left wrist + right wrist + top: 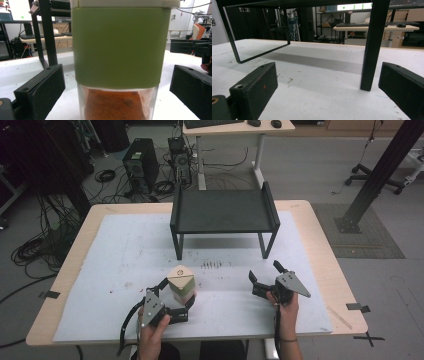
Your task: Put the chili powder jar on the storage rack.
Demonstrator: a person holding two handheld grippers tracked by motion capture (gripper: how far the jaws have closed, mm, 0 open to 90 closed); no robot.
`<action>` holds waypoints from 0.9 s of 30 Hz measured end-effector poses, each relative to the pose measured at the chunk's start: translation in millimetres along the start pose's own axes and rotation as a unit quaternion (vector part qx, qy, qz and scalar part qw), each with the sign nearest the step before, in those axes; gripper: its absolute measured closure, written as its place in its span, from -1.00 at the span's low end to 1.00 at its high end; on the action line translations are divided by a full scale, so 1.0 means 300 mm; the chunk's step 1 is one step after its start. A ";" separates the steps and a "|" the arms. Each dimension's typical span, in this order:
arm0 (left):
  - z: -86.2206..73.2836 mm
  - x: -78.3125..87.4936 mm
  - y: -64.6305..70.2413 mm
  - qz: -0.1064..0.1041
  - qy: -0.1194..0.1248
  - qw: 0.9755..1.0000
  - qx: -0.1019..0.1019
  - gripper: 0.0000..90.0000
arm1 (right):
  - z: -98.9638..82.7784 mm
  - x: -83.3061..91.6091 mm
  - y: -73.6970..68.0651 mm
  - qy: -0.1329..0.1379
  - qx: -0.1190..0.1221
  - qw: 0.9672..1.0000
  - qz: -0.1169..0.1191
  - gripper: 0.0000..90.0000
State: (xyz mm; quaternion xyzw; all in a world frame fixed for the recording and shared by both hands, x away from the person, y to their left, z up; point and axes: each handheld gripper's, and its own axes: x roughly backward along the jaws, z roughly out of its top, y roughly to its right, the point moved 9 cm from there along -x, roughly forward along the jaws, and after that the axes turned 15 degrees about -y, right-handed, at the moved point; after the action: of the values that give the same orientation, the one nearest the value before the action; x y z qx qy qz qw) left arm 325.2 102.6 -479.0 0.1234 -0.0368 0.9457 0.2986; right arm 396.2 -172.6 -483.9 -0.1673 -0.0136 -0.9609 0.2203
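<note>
Straddling the green-sleeved jar (181,284) that stands upright on the desk (300,240) near its front edge, the left claw (176,296) is spread, pads clear, so closing evenly appears next; the right claw (264,276) waits spread, empty.

Jar (117,60) between left gripper (117,85) jaws cut off top and bottom; contact with pads unclear; orange contents blurred.
</note>
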 end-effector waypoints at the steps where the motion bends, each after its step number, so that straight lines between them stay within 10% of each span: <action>1: 0.000 -0.002 0.000 0.001 0.000 1.000 0.000 -1.00 | 0.000 0.000 0.000 0.000 0.000 1.000 0.000 -0.95; 27: 0.018 -0.057 -0.008 0.030 0.007 1.000 0.001 -1.00 | 0.000 0.000 0.000 -0.001 0.000 1.000 0.001 -0.95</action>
State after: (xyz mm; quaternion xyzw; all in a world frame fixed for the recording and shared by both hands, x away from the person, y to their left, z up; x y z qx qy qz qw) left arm 341.1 94.2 -478.1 0.1161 -0.0373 0.9550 0.2705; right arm 396.2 -172.5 -484.0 -0.1679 -0.0135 -0.9605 0.2216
